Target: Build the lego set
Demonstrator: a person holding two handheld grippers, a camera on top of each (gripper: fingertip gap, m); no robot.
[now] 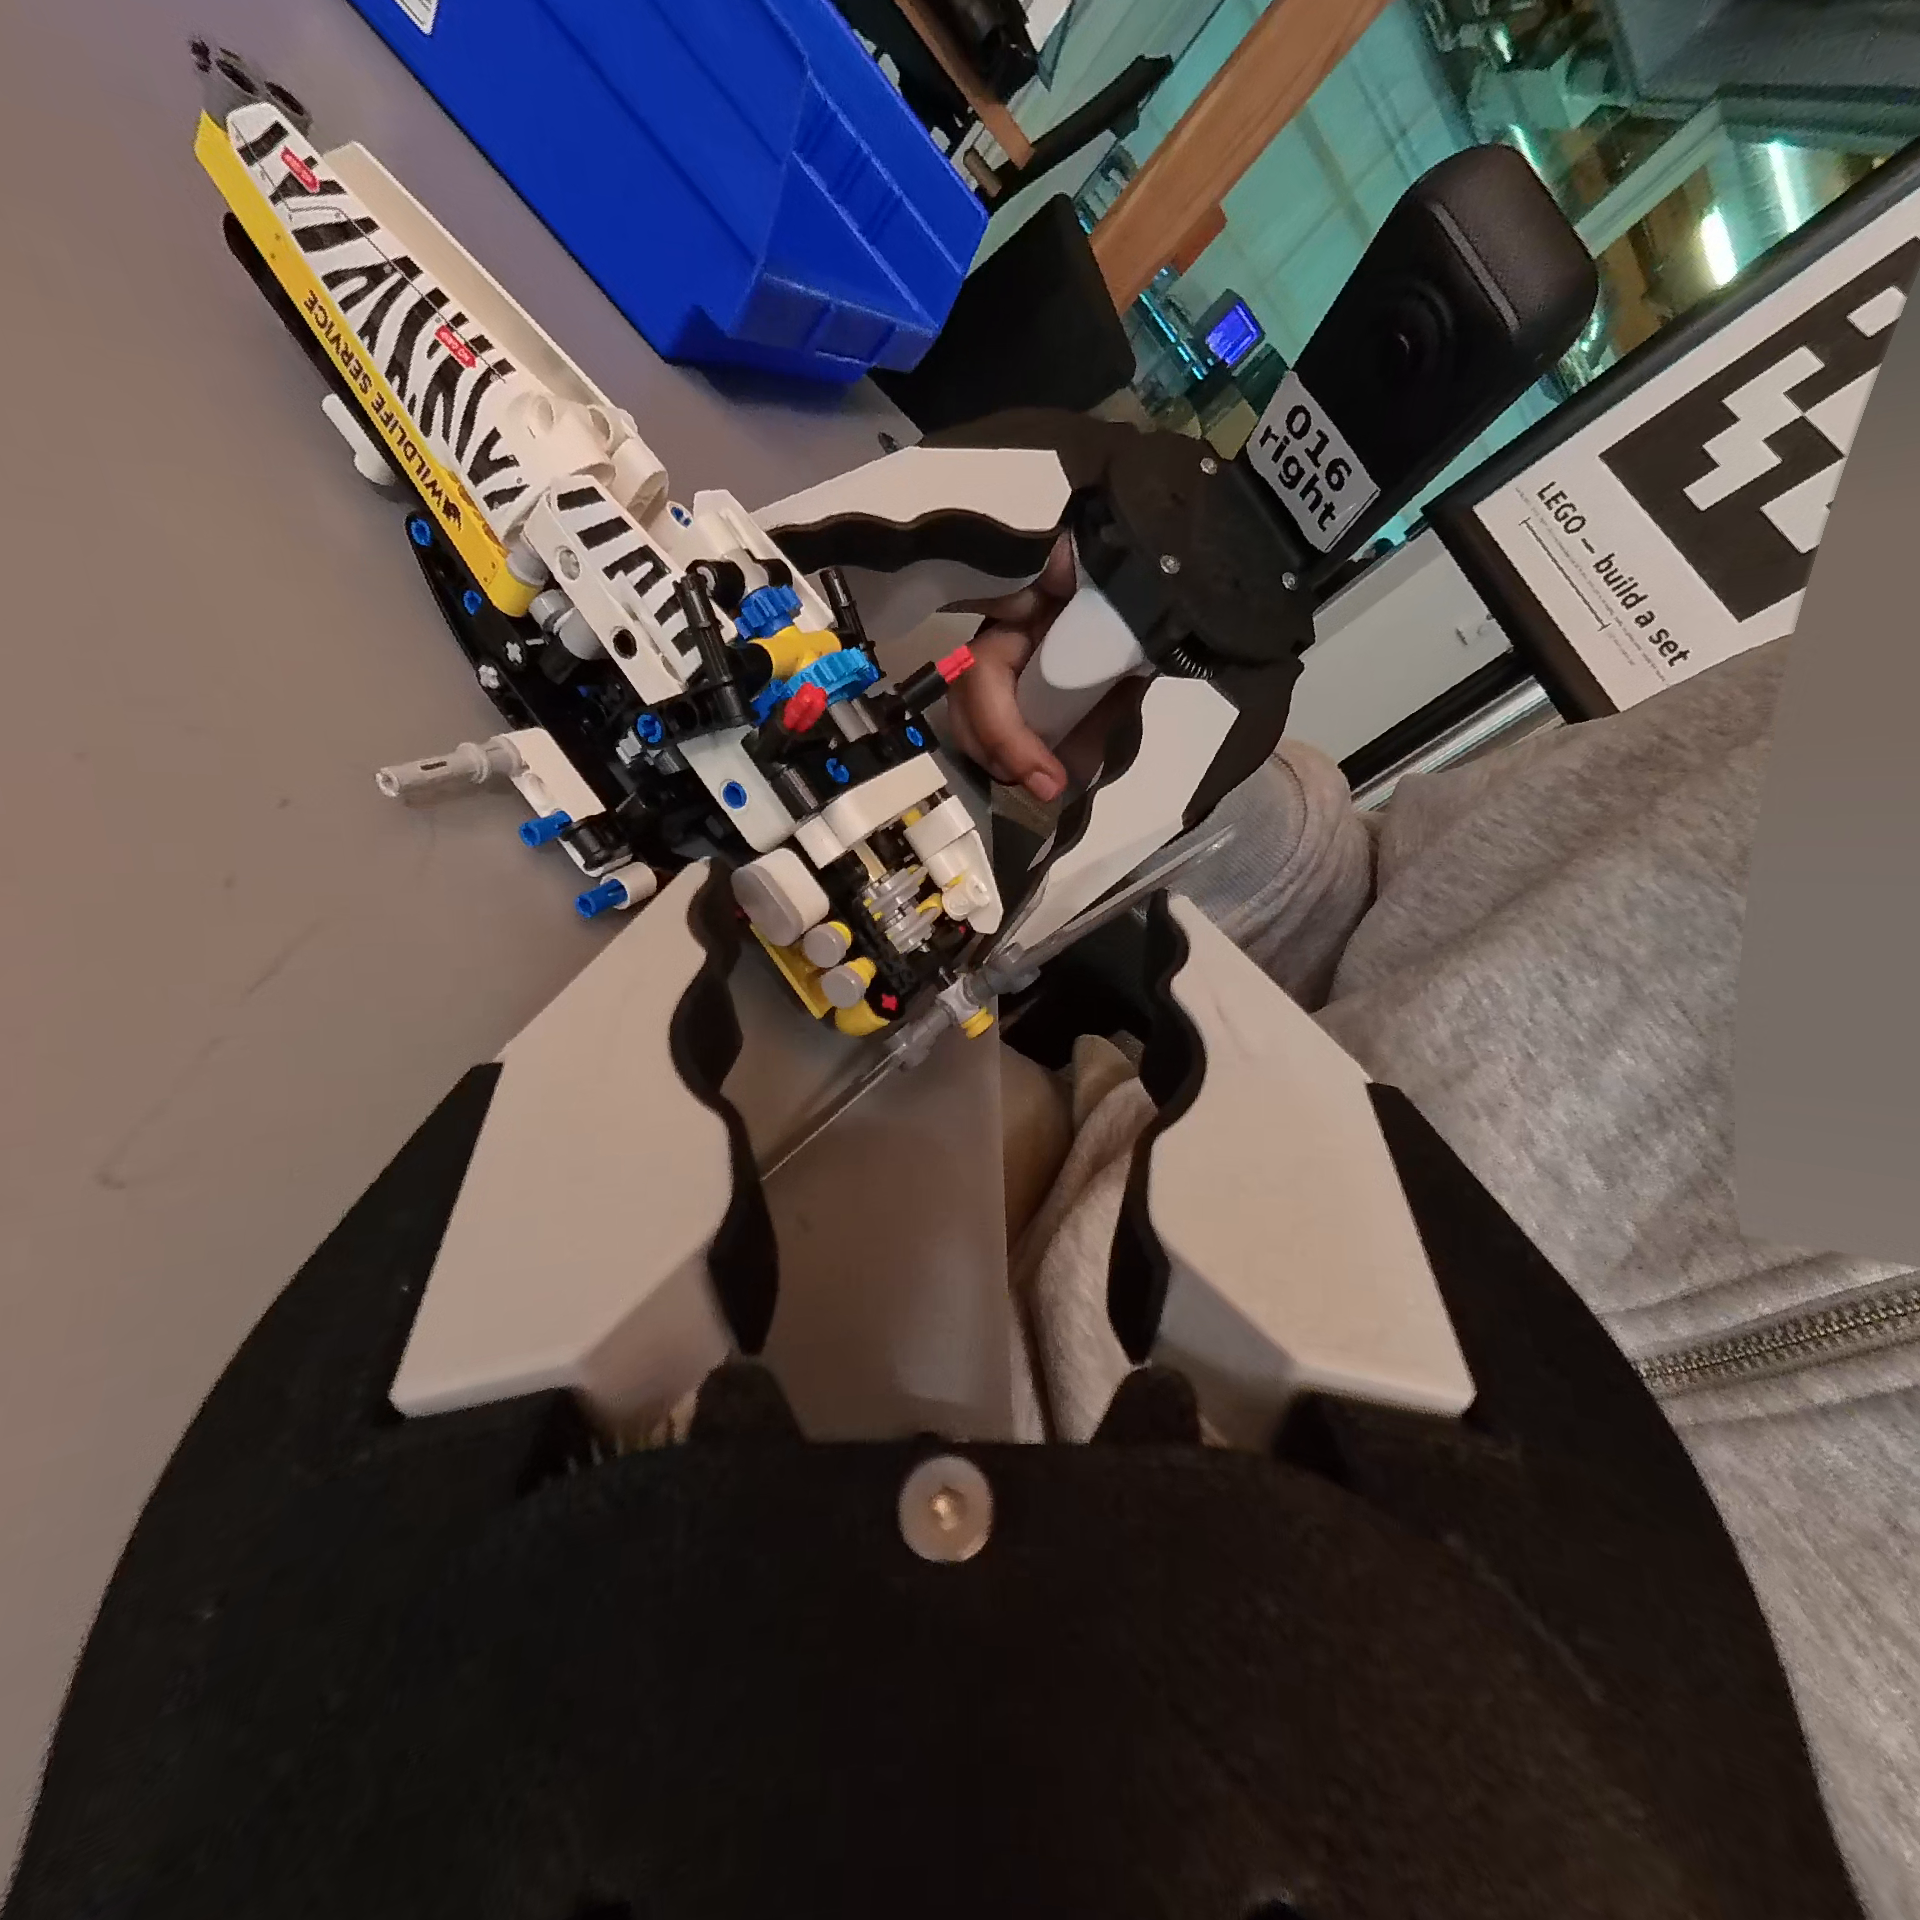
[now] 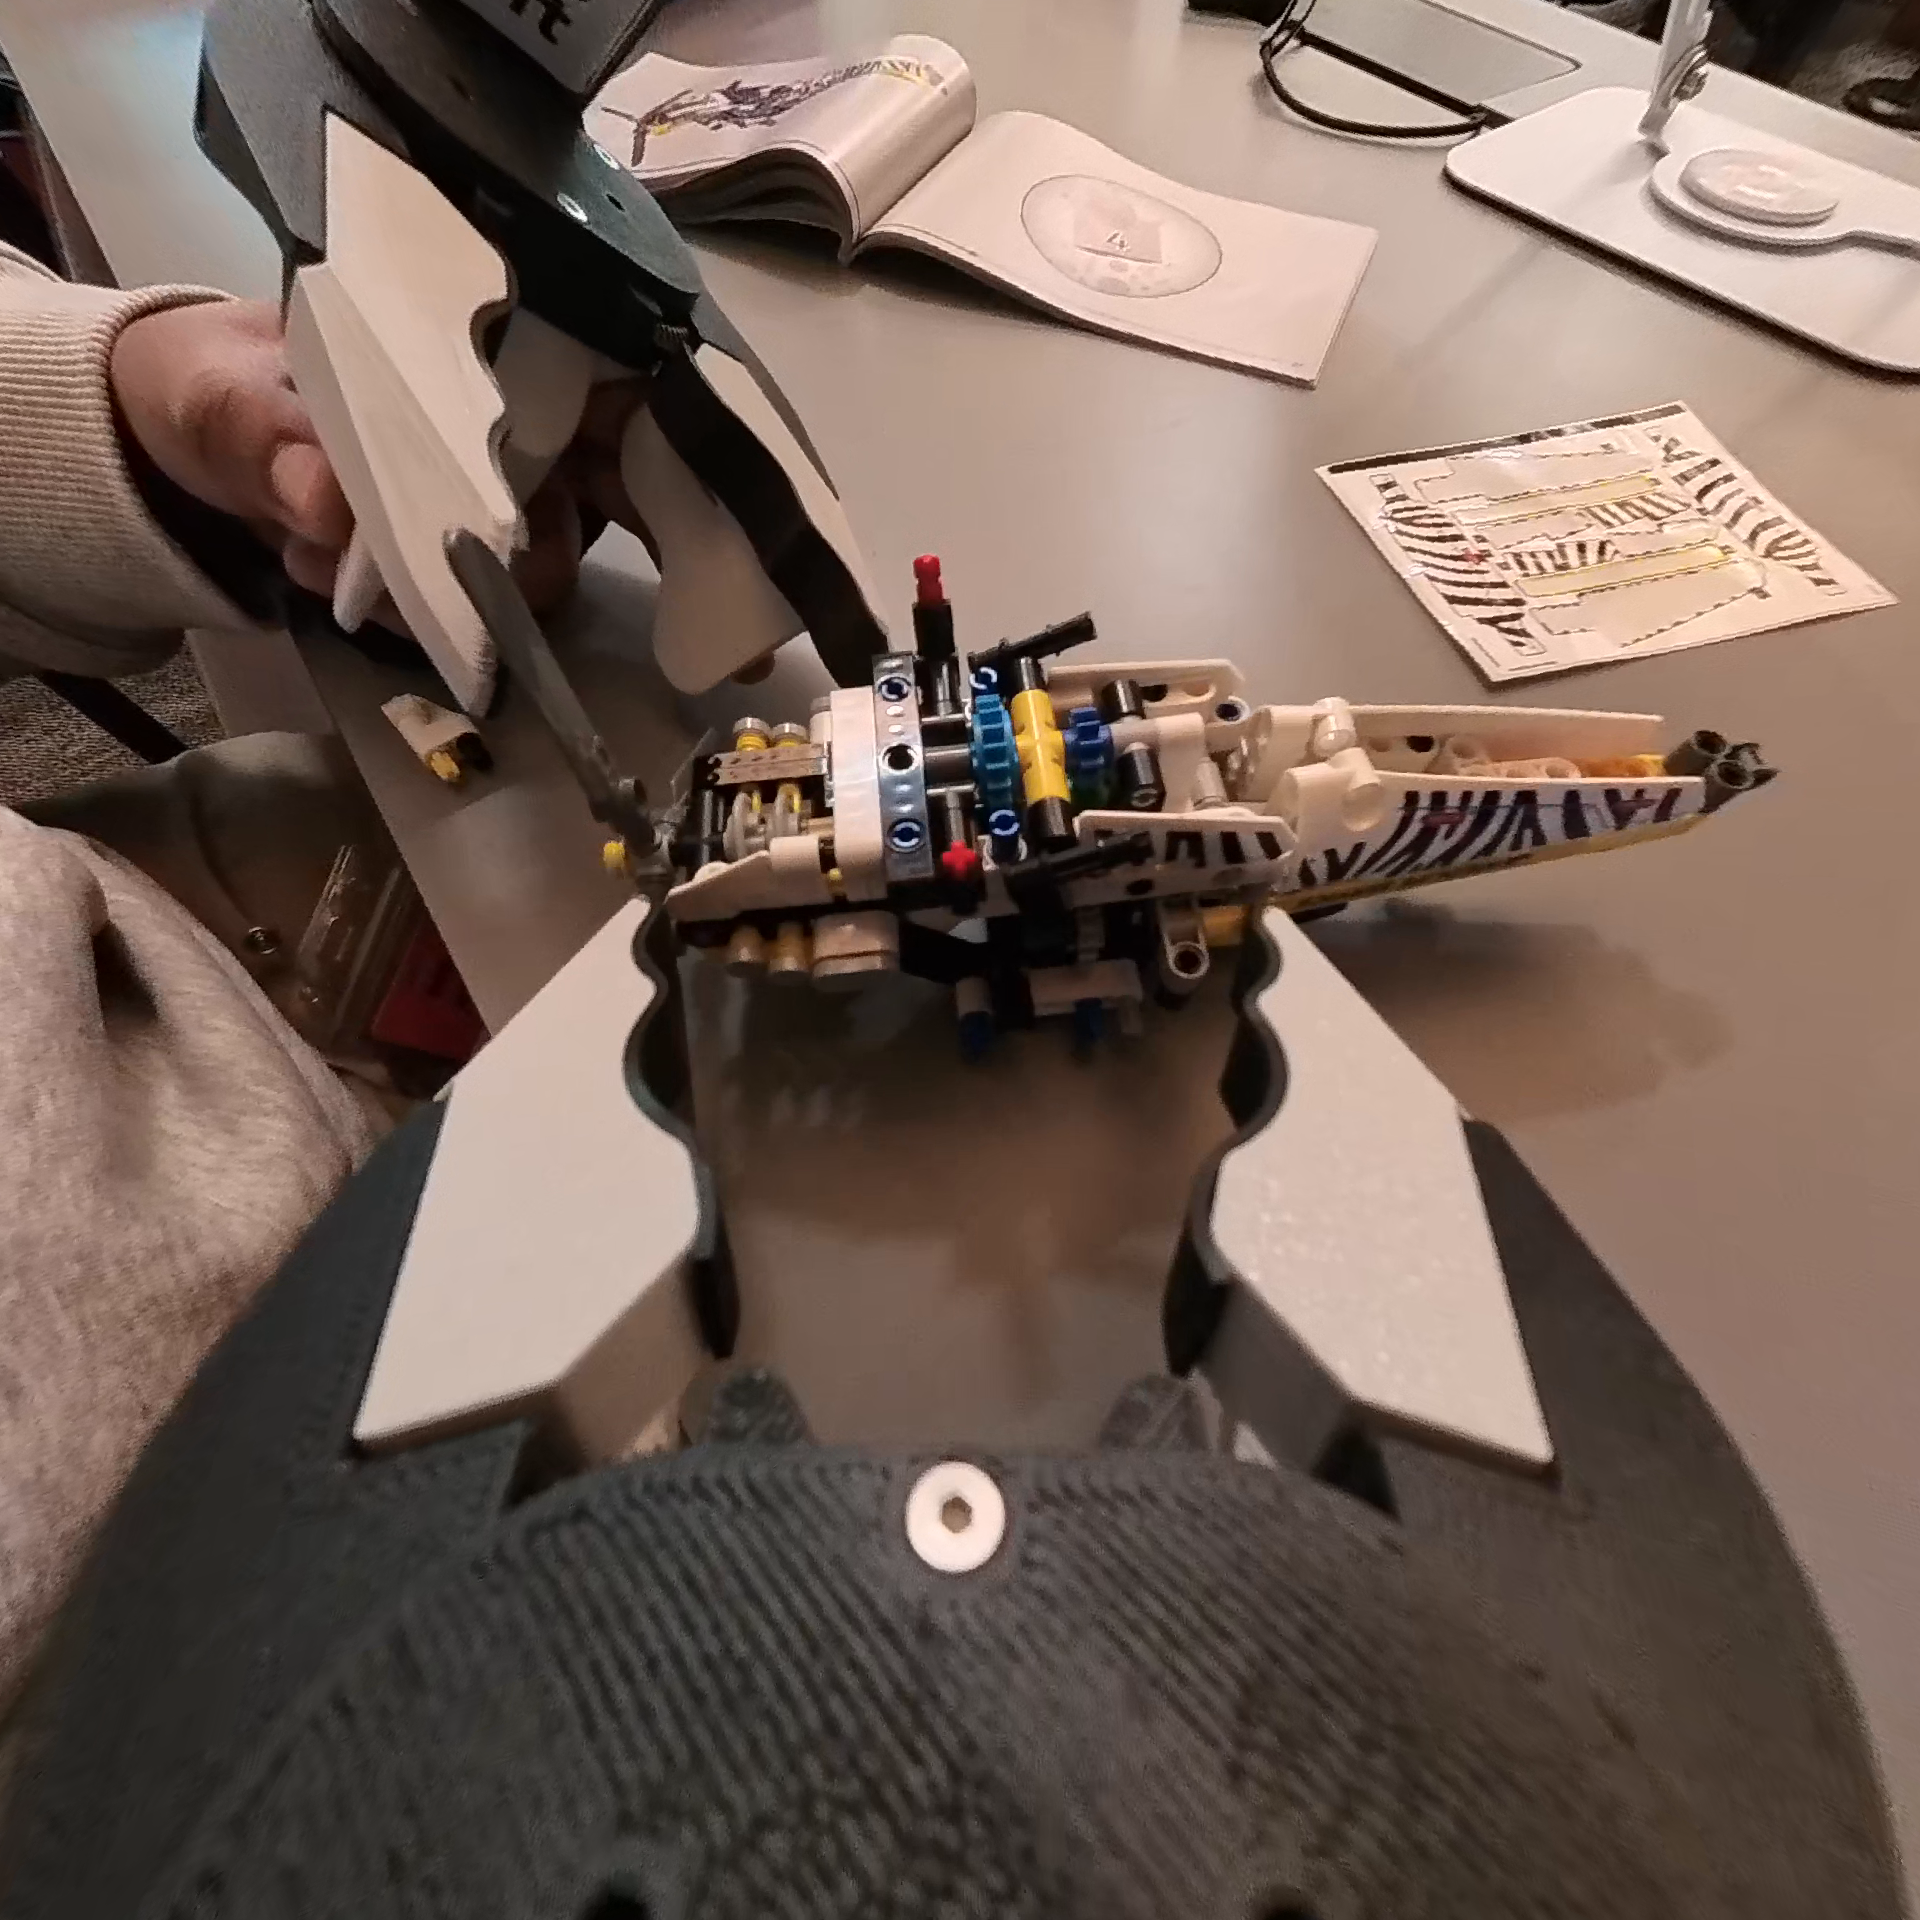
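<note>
The Lego model [image 1: 665,623], a white plane-like body with zebra stripes, yellow trim and blue gears, lies on the grey table [image 1: 208,935]. It also shows in the right wrist view [image 2: 1039,790]. My left gripper [image 1: 940,935] is open at the model's nose, where a thin grey propeller blade [image 2: 540,675] runs between its fingers. It shows from outside in the right wrist view [image 2: 597,675]. My right gripper [image 2: 956,935] is open, with a jaw on either side of the model's middle. It shows in the left wrist view [image 1: 888,717].
A blue bin [image 1: 727,177] stands behind the model's tail. An open instruction booklet [image 2: 987,197], a sticker sheet [image 2: 1590,540] and a white stand base [image 2: 1714,208] lie farther off. A small white-and-yellow piece [image 2: 436,738] lies by the table's edge. A person's grey top [image 1: 1558,1039] is close.
</note>
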